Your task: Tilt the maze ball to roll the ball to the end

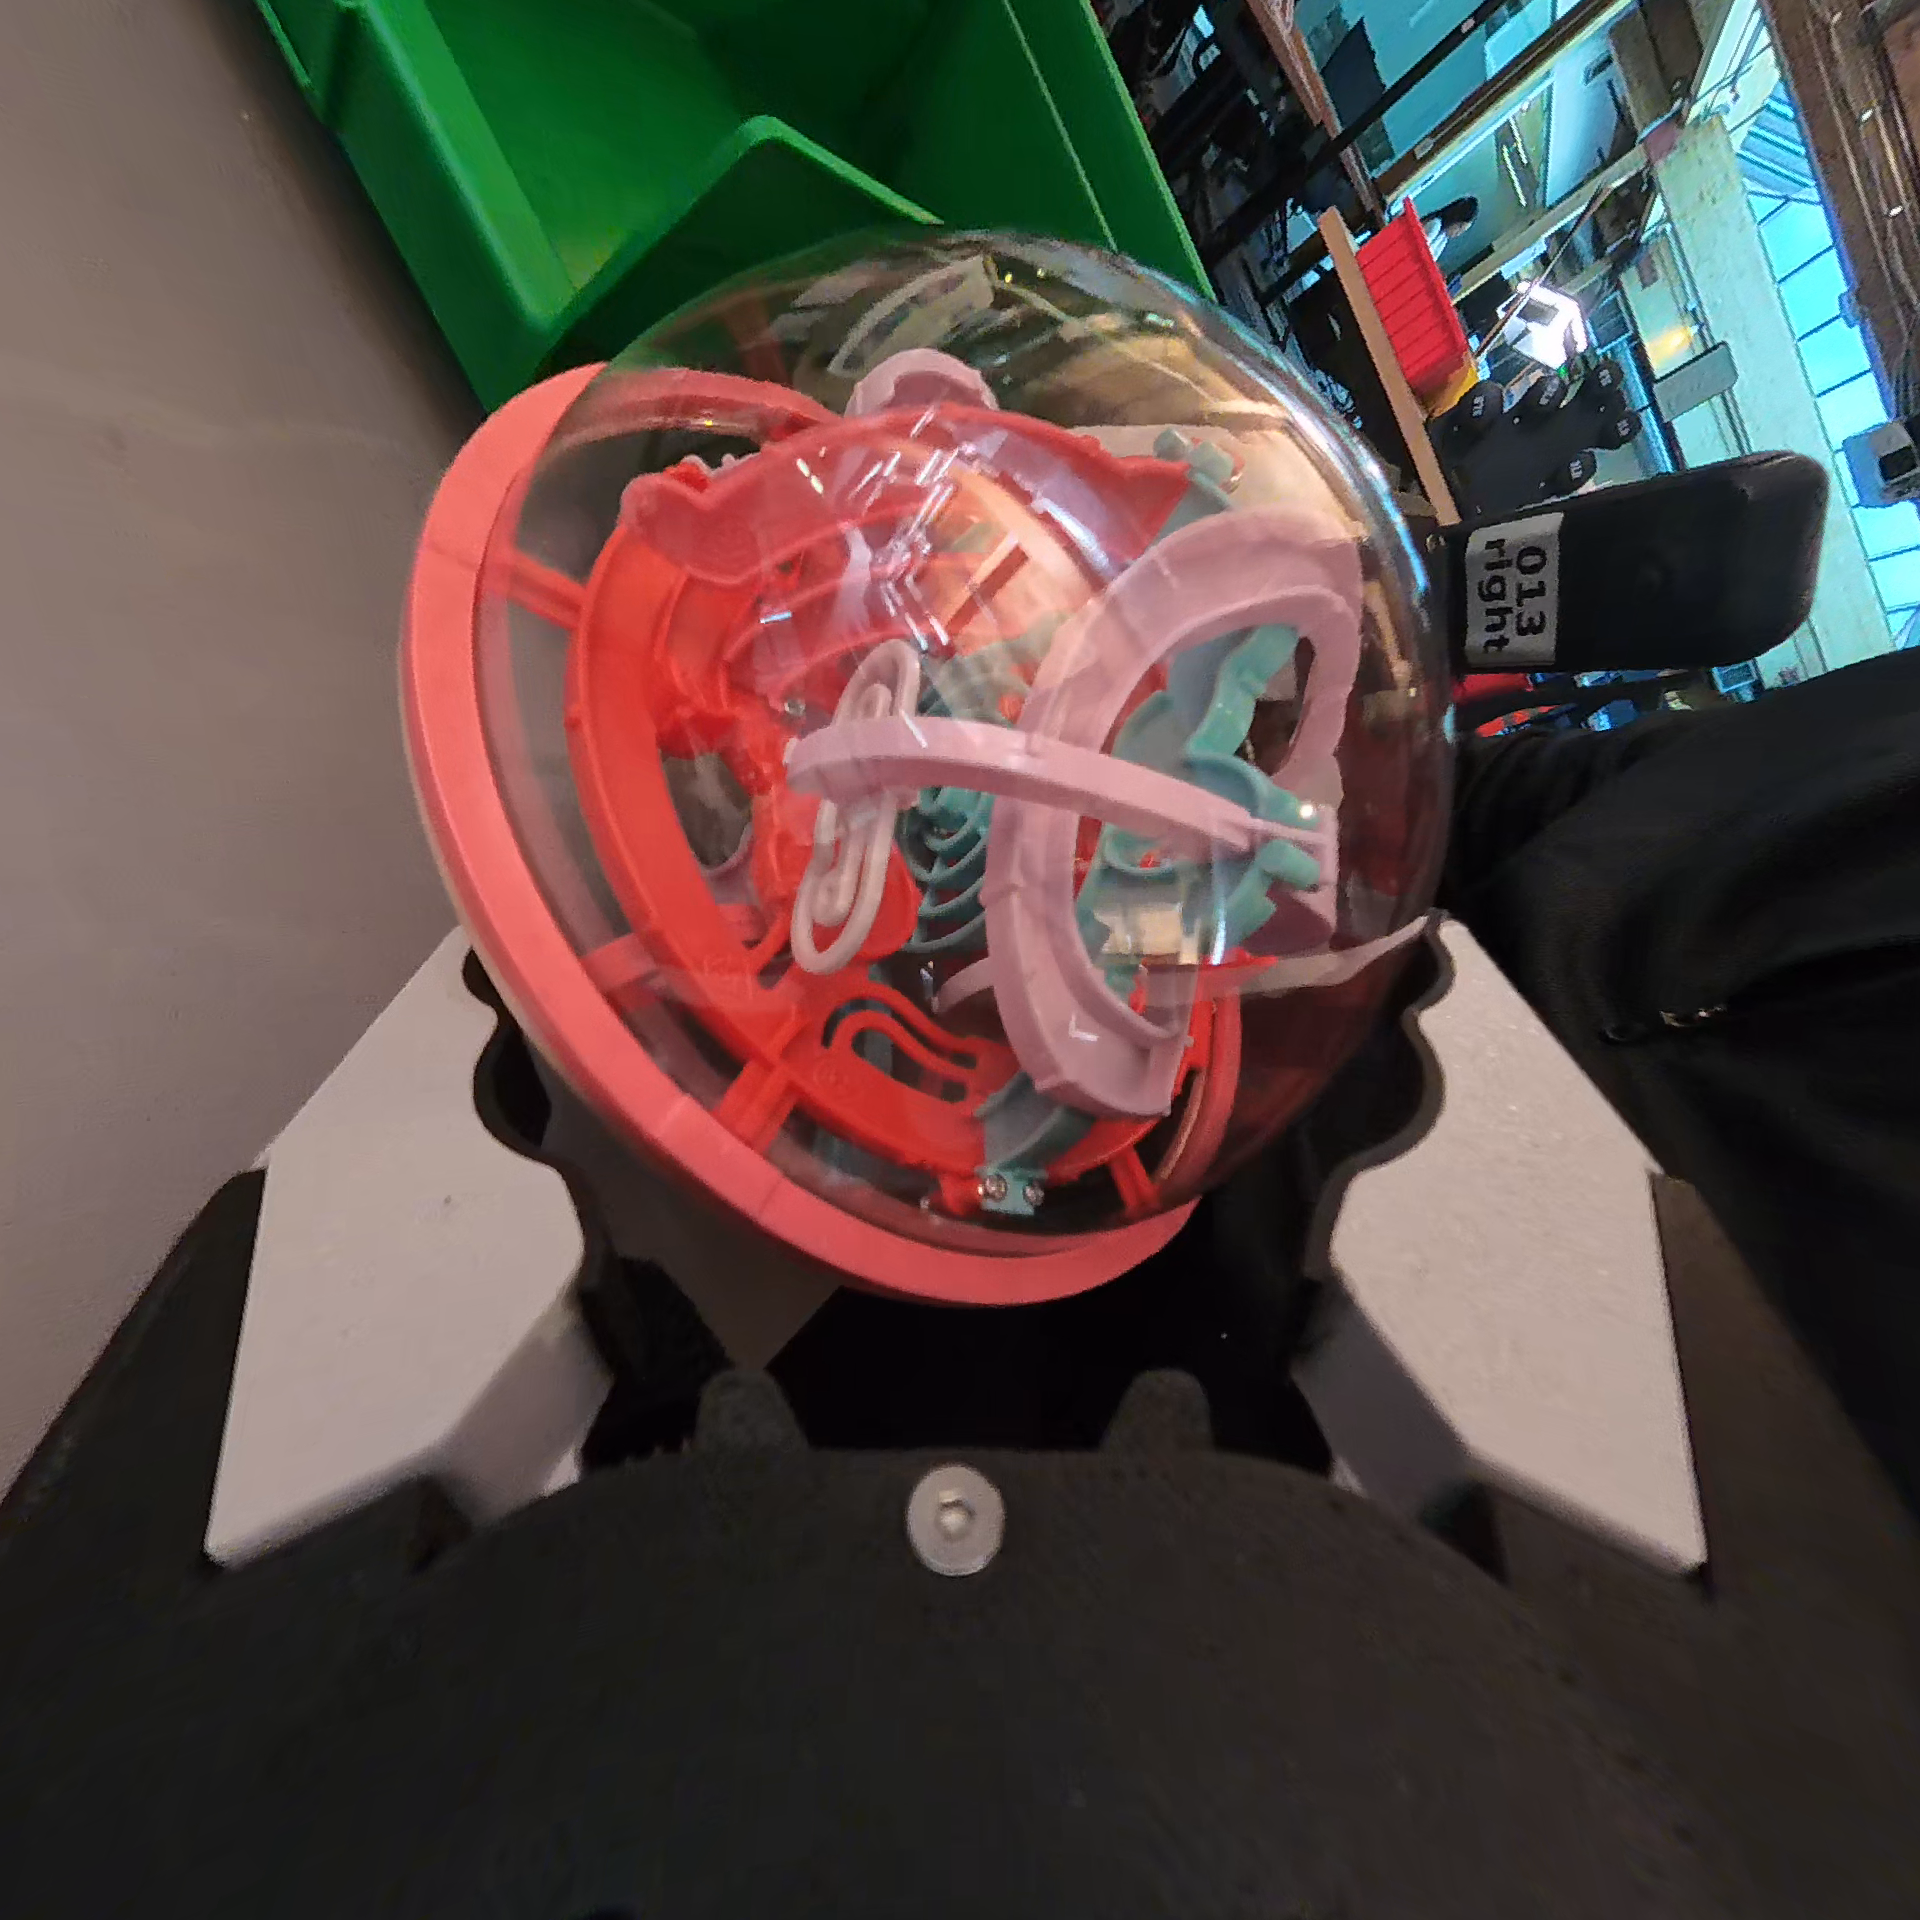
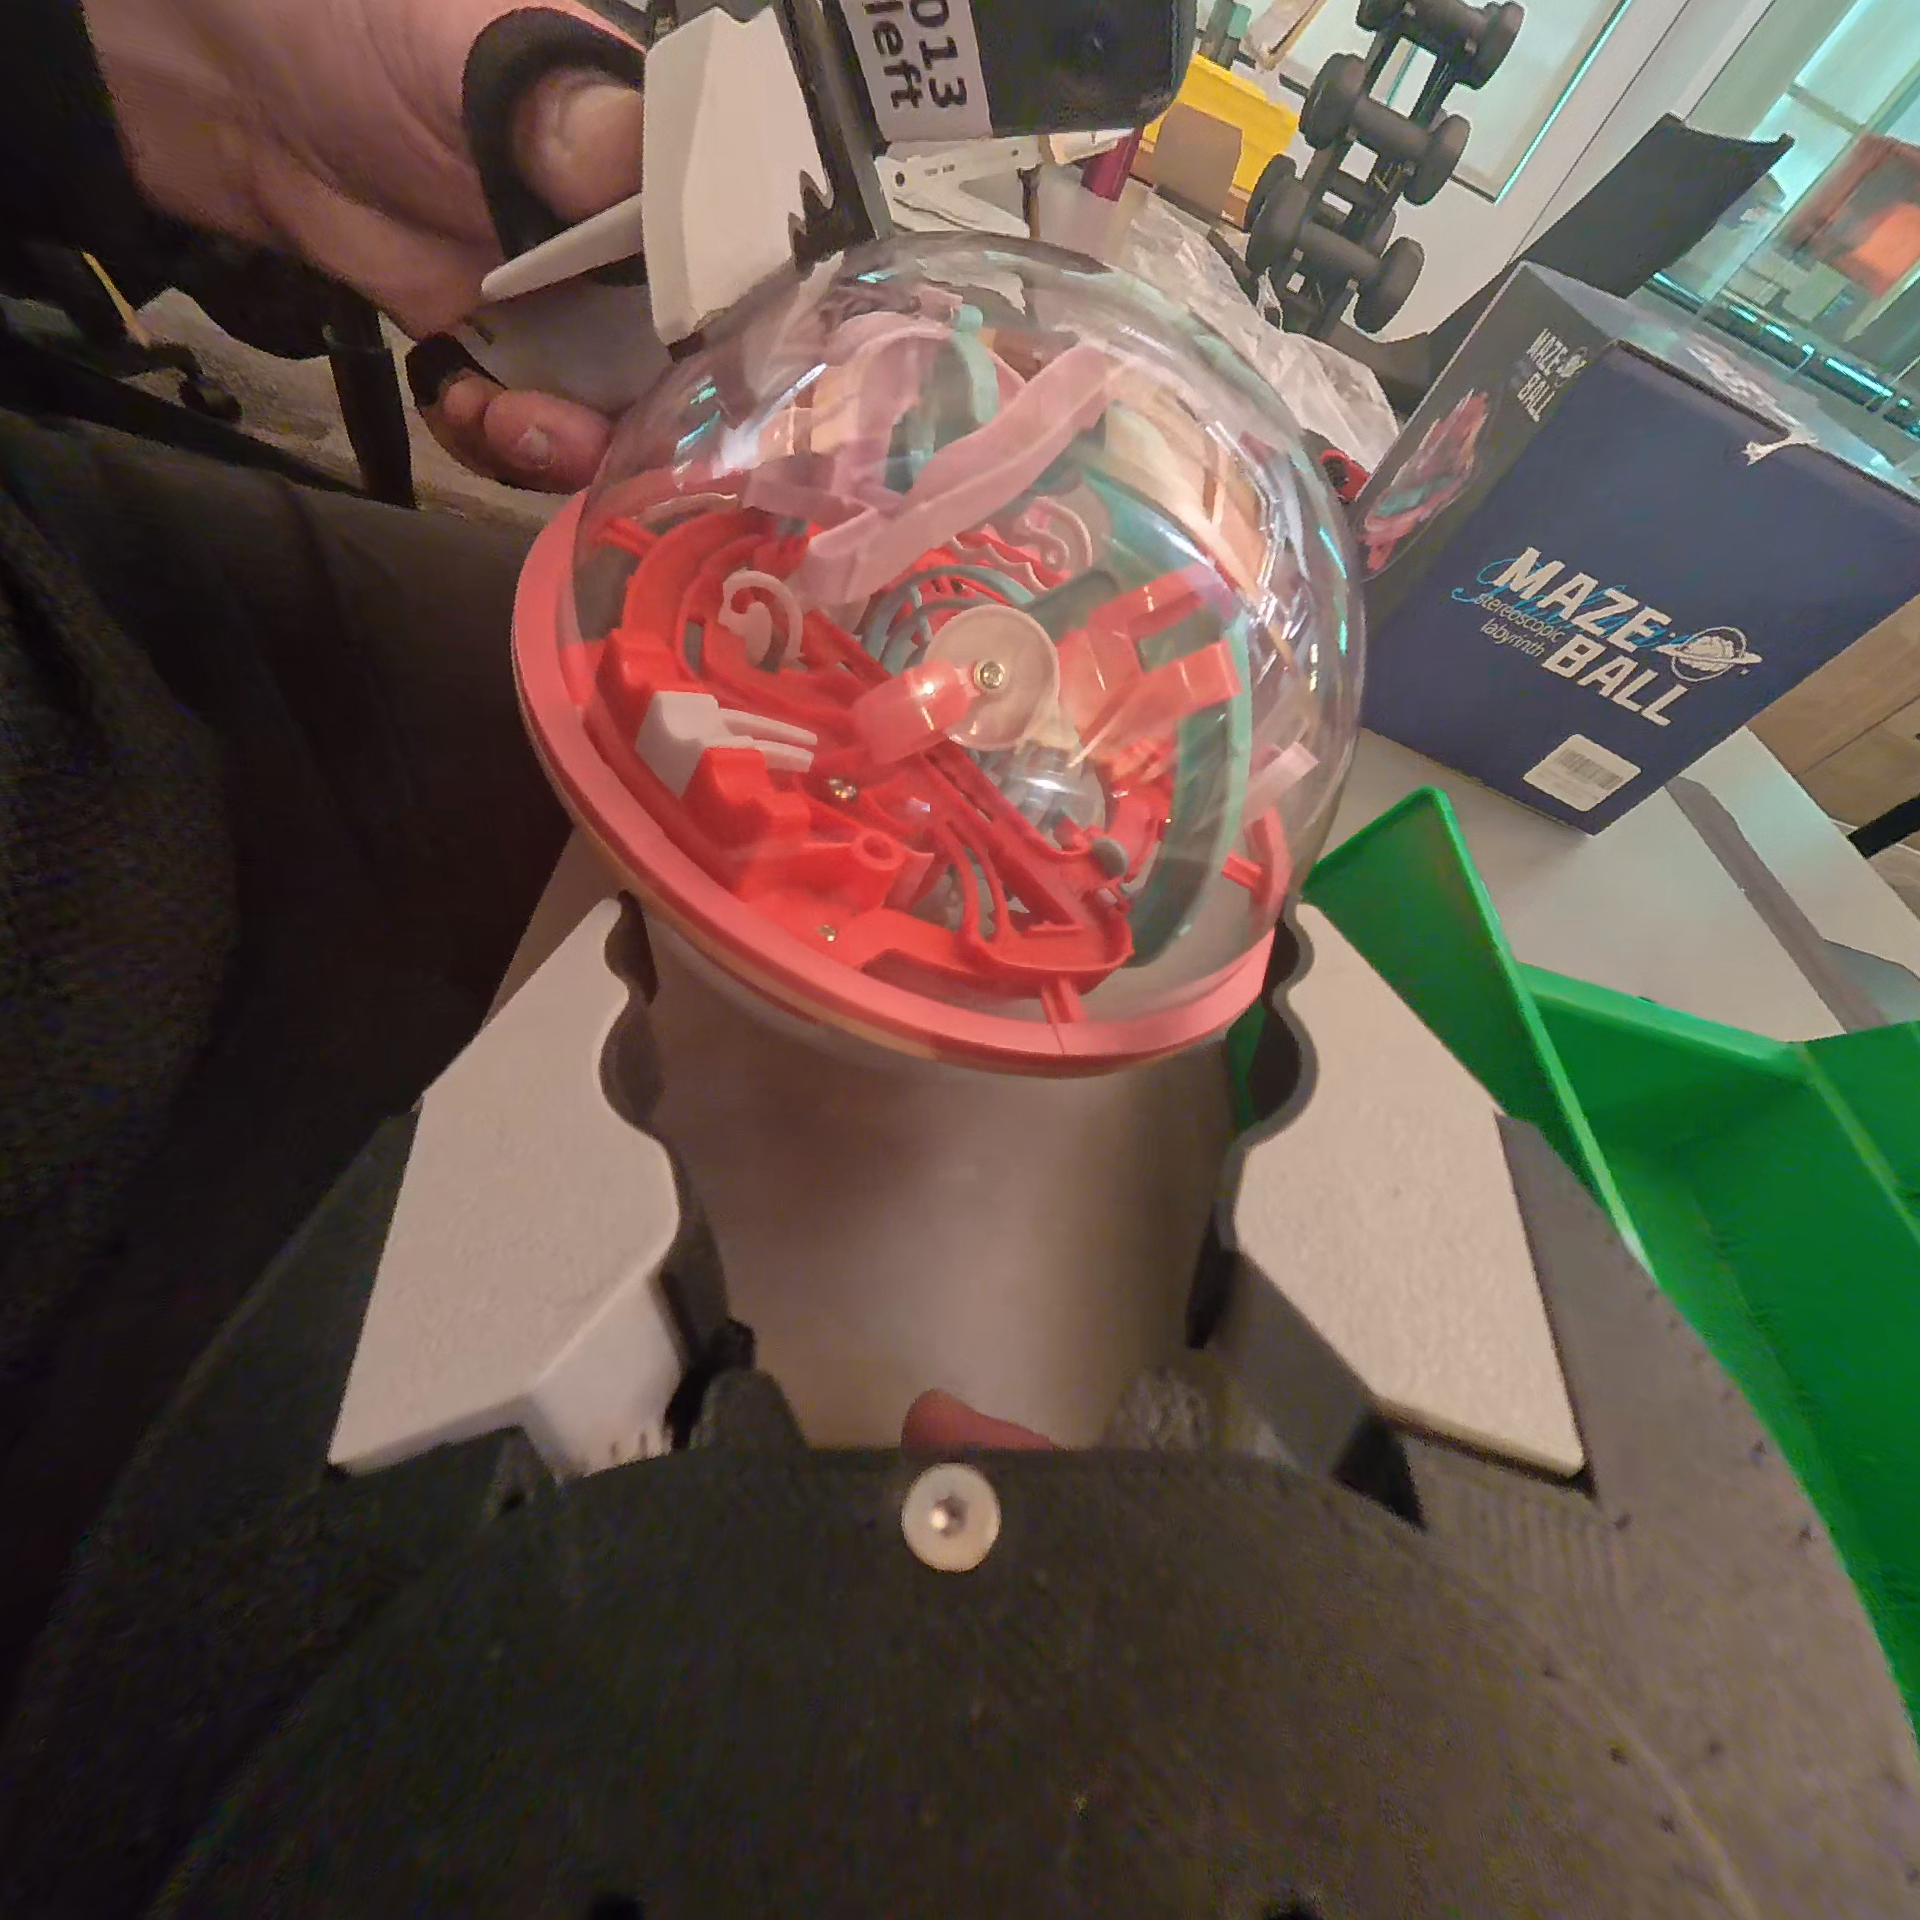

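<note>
The maze ball (image 1: 935, 769), a clear sphere with a pink equator ring and red, lilac and teal tracks inside, is held up in the air between the two grippers, tilted so its ring runs on a slant in both views. The small ball inside cannot be made out with certainty.

In the left wrist view, the left gripper (image 1: 956, 1049) has its white fingers (image 1: 416, 1195) spread wide on either side of the sphere's lower part, the black scalloped pads pressing the ring on the left and the clear shell on the right. It is clamped on the maze ball.

In the right wrist view, the right gripper (image 2: 951, 997) likewise straddles the sphere from below, its fingers (image 2: 499, 1226) wide apart and their tips meeting the pink ring at both sides; grey tabletop shows through the gap beneath.

The two grippers meet the sphere from different sides. A person's hand (image 2: 343, 177) grasps the left one's handle just beyond the sphere.

A green bin (image 2: 1662, 1122) stands close by on the table, and a dark blue box (image 2: 1683, 582) rests farther back.
</note>
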Demonstrator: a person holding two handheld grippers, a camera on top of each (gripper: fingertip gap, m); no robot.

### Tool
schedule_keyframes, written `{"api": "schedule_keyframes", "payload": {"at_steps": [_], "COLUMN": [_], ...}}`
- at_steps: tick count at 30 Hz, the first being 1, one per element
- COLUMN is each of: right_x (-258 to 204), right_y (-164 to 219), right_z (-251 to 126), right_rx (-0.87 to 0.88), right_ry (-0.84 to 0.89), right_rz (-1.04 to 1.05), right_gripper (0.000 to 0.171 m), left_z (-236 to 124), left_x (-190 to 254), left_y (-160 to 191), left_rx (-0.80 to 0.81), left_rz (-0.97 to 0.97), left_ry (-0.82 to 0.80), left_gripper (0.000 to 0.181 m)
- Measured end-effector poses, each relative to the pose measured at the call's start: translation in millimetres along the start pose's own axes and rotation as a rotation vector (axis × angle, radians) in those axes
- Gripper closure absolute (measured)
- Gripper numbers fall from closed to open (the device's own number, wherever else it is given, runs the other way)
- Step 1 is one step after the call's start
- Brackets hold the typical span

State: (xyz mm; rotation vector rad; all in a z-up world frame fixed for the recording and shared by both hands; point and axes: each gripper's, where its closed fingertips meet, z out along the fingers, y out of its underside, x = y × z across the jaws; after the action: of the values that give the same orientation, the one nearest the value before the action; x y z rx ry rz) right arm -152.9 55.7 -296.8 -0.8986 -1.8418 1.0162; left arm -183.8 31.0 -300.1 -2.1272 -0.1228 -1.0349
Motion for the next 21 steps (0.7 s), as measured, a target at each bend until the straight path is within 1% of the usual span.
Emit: {"api": "schedule_keyframes", "payload": {"at_steps": [7, 10, 13, 21], "right_x": [-0.5, -1.4, -2.4, -1.9], "right_y": [-2.2, -4.2, -6.6, -8.1], "right_z": [-0.1, -1.1, -1.6, -2.1], "right_rx": [0.003, 0.002, -0.001, 0.009], "right_ry": [0.009, 0.027, 0.052, 0.057], "right_rz": [-0.003, -0.054, -0.112, -0.132], "right_gripper": [0.056, 0.056, 0.056, 0.056], "left_z": [-0.3, 0.1, 0.1, 1.0], "left_x": [-0.2, -0.1, -0.3, -0.8], "left_y": [-0.4, 1.3, 1.8, 1.3], "left_rx": [0.008, 0.019, 0.066, 0.082], "left_rz": [-0.005, 0.034, 0.085, 0.103], "left_ry": [0.035, 0.060, 0.107, 0.146], "left_gripper": [0.024, 0.024, 0.024, 0.024]}}
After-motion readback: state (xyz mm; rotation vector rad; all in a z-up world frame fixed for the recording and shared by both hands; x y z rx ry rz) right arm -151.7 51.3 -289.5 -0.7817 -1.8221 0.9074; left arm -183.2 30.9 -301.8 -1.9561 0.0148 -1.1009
